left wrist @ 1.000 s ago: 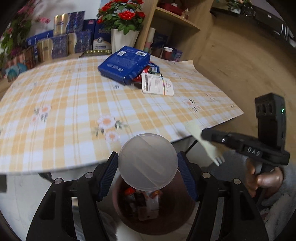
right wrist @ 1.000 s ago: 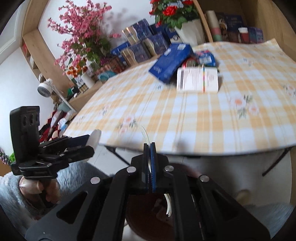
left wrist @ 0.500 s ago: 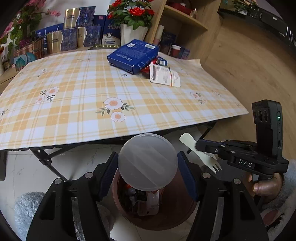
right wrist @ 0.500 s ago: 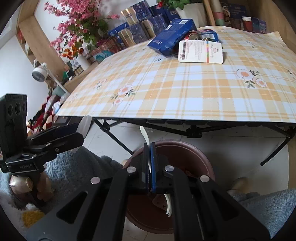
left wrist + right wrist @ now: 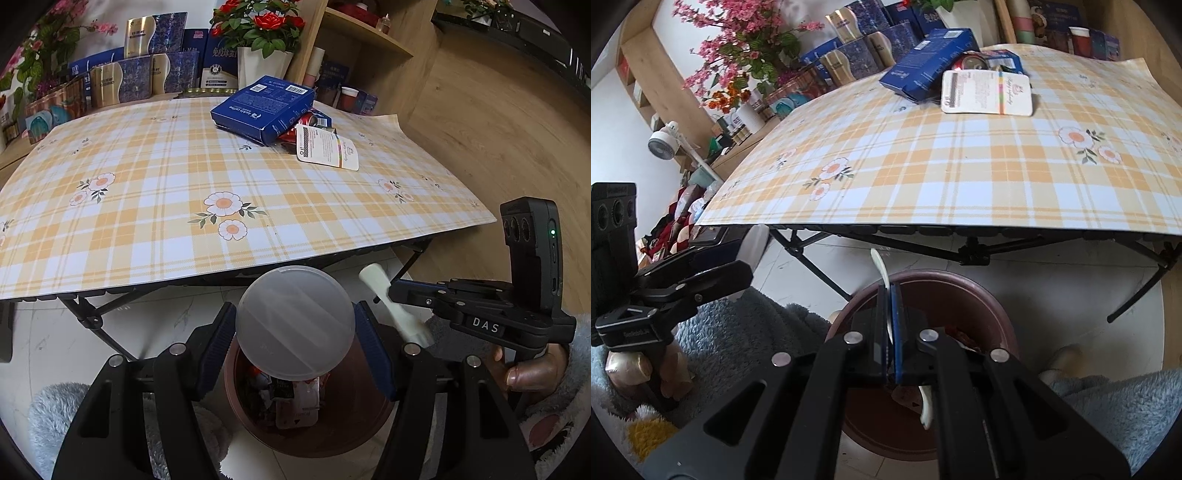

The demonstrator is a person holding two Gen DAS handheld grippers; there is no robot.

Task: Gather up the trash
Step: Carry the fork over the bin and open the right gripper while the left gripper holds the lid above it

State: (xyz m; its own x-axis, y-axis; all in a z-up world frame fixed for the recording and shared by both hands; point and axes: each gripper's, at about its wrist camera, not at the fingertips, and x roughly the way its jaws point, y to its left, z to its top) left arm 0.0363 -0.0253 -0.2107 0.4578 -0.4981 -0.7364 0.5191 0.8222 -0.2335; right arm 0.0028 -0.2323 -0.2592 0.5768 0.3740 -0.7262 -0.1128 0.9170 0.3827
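Lid [image 5: 295, 325], fork [image 5: 886, 314] above bin [image 5: 960, 295]

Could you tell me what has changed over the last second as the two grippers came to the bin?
Both grippers have come down from tabletop level to just above the brown bin. The left gripper still clamps the clear lid, and the right gripper still pinches the plastic fork. Nothing was let go. The blue box and white card stay on the table.
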